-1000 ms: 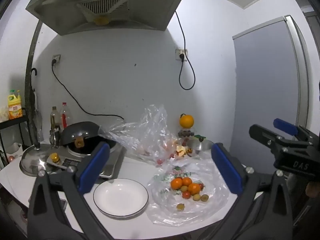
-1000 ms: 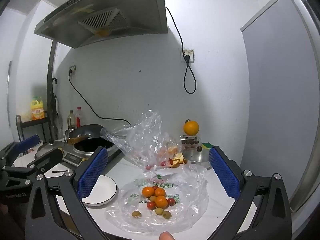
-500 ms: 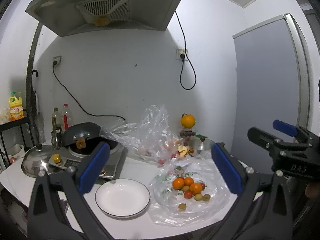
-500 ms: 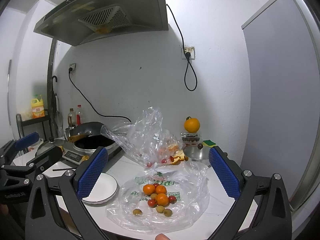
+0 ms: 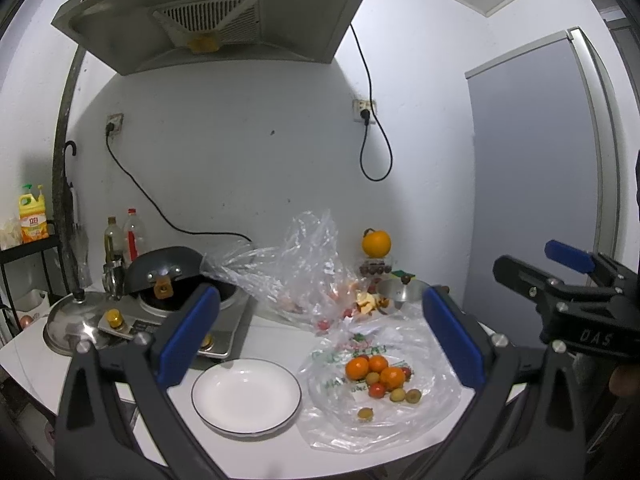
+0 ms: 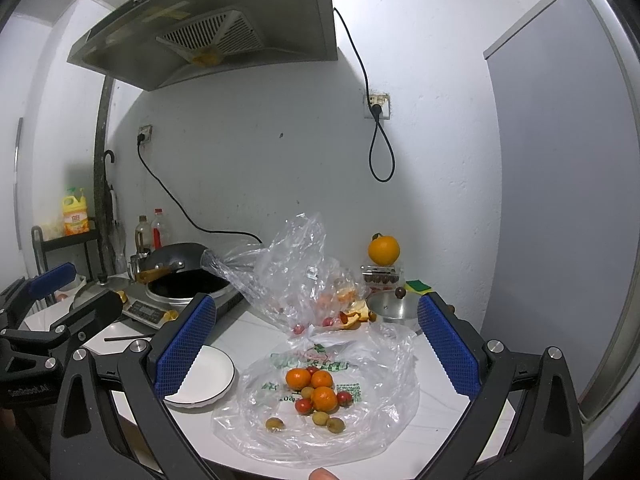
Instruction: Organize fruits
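Left wrist view: your left gripper (image 5: 320,344) gapes wide and empty above the counter (image 5: 264,334); the fruits (image 5: 380,376) lie on flat plastic just beside the white plate (image 5: 246,394).

Right wrist view: your right gripper (image 6: 316,350) is equally wide, fruits (image 6: 314,396) near the counter's front edge.

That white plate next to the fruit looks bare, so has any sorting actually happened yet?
Nothing looks sorted so far. The white plate holds no fruit, and the oranges, small red and yellowish fruits all lie mixed on the flat plastic bag. Nothing is in hand: the left gripper and right gripper both hover open above the counter, holding nothing. Moving every fruit is left to do.
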A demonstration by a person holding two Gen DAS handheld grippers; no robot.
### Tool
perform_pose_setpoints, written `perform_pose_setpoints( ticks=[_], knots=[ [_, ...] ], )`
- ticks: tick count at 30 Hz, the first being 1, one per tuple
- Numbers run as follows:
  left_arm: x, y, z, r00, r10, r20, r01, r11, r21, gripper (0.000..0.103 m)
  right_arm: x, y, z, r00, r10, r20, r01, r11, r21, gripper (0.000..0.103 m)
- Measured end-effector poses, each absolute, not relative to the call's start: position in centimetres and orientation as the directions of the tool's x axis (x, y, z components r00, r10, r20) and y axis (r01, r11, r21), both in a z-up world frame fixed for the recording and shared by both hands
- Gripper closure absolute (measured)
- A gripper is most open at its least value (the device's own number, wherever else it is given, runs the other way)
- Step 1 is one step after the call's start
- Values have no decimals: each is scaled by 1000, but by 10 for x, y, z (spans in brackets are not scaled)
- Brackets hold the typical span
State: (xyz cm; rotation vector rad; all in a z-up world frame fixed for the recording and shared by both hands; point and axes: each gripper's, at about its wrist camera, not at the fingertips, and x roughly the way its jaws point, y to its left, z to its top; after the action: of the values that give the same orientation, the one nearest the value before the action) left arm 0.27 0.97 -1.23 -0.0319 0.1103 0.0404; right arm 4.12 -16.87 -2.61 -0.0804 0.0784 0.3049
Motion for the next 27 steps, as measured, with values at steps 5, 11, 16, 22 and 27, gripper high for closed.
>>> perform_pose_setpoints(
  ticks=[5,11,16,22,27],
  knots=[
    [3,9,-13,993,40,-110,-42,999,-22,0,42,-170,-25,951,297,-90,-303,951,-66,1],
    [3,11,-13,993,41,-109,-45,998,-32,0,42,-170,-26,951,296,-89,-302,951,-68,1],
    [2,12,-13,993,41,-109,-45,998,-33,0,42,-170,-26,951,297,-91,-303,951,-67,1],
    [1,13,-11,994,37,-107,-41,999,-32,0,42,-169,-25,951,295,-93,-301,951,-70,1],
    [1,13,-11,994,37,-107,-40,999,-32,0,42,-169,-25,951,295,-93,-301,951,-71,1]
  ],
)
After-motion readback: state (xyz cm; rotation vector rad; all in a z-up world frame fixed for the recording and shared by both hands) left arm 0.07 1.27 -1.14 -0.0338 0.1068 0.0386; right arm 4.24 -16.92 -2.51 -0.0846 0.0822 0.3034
